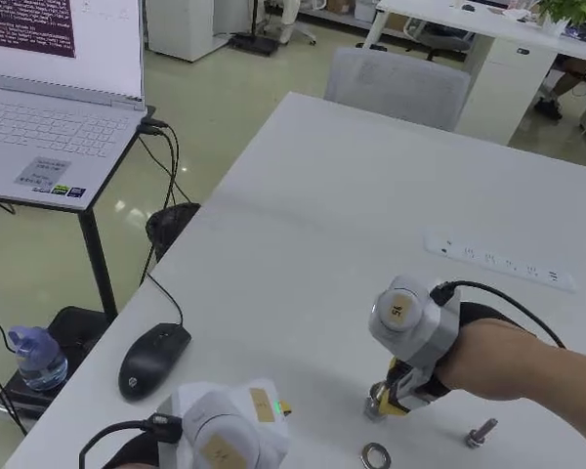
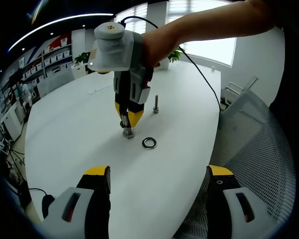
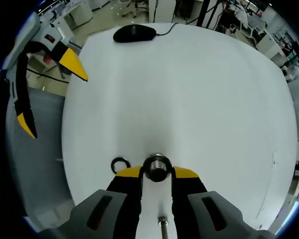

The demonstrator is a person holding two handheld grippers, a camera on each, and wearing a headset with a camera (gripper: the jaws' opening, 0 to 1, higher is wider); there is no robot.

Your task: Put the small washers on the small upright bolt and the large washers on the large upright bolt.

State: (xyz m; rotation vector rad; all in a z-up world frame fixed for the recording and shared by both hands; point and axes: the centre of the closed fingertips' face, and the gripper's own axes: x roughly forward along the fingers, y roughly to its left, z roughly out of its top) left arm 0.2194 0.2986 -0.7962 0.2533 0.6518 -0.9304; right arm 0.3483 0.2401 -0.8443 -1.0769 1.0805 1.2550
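Note:
The large upright bolt (image 2: 128,132) stands on the white table (image 1: 371,215). My right gripper (image 2: 128,118) is straight above it, shut on a large washer (image 3: 157,168) held at the bolt's top. In the head view this gripper (image 1: 396,394) hangs over the same bolt (image 1: 375,403). Another large washer (image 2: 149,143) (image 1: 376,454) (image 3: 120,164) lies flat just beside the bolt. The small upright bolt (image 2: 155,103) (image 1: 481,432) stands a little further off. My left gripper (image 2: 158,174) is open with nothing between its jaws, well back from the bolts, and appears as (image 3: 45,69) in the right gripper view.
A black mouse (image 1: 153,358) with its cable lies near the table's left edge. A white power strip (image 1: 498,261) lies at the far right. A laptop (image 1: 49,127) sits on a side stand left of the table, and a grey chair (image 1: 398,86) stands behind it.

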